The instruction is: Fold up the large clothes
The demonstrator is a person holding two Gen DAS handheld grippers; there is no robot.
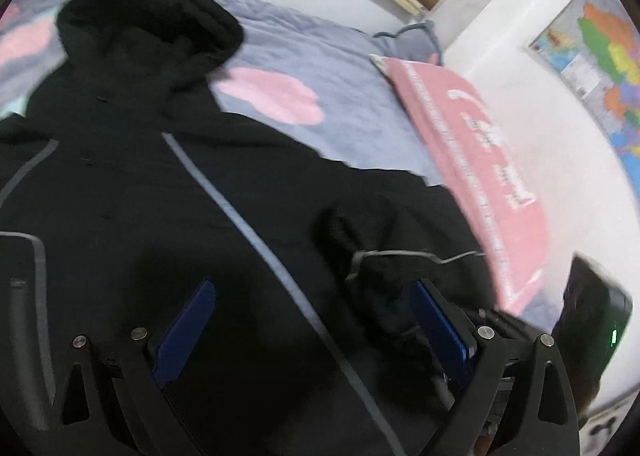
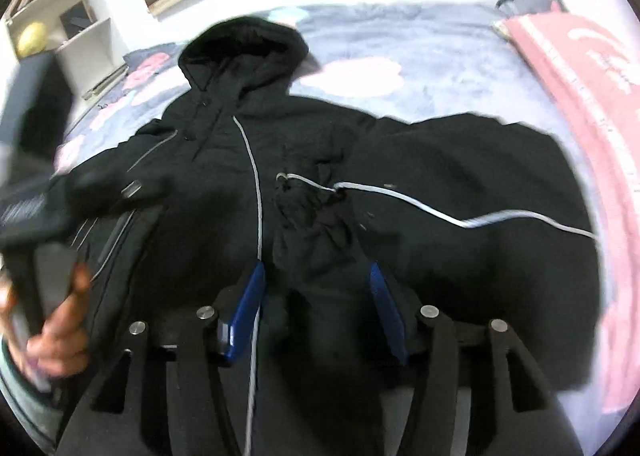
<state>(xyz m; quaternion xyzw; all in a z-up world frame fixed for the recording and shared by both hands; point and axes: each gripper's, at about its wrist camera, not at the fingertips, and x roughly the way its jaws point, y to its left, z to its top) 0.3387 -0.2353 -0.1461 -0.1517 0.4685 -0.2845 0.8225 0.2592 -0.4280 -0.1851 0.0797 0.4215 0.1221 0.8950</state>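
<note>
A black hooded jacket [image 1: 140, 183] [image 2: 224, 159] lies spread face up on the bed, hood [image 2: 244, 51] at the far end, with thin grey piping down the chest. Its right sleeve [image 2: 460, 159] is folded in across the body, and the bunched cuff [image 2: 308, 211] [image 1: 360, 240] rests near the middle. My right gripper [image 2: 317, 266] hovers low over that cuff, open, with sleeve fabric lying loose between its blue pads [image 2: 252, 296]. My left gripper [image 1: 314, 284] is open wide above the jacket's chest and holds nothing.
The bed has a grey-blue cover [image 1: 320, 55] with pink patches. A pink cloth with white lettering [image 1: 472, 159] [image 2: 580, 95] lies along the right side. A wall map [image 1: 600, 67] and white shelves [image 2: 60, 15] flank the bed. A hand [image 2: 60, 316] grips the left tool's black housing [image 2: 28, 207].
</note>
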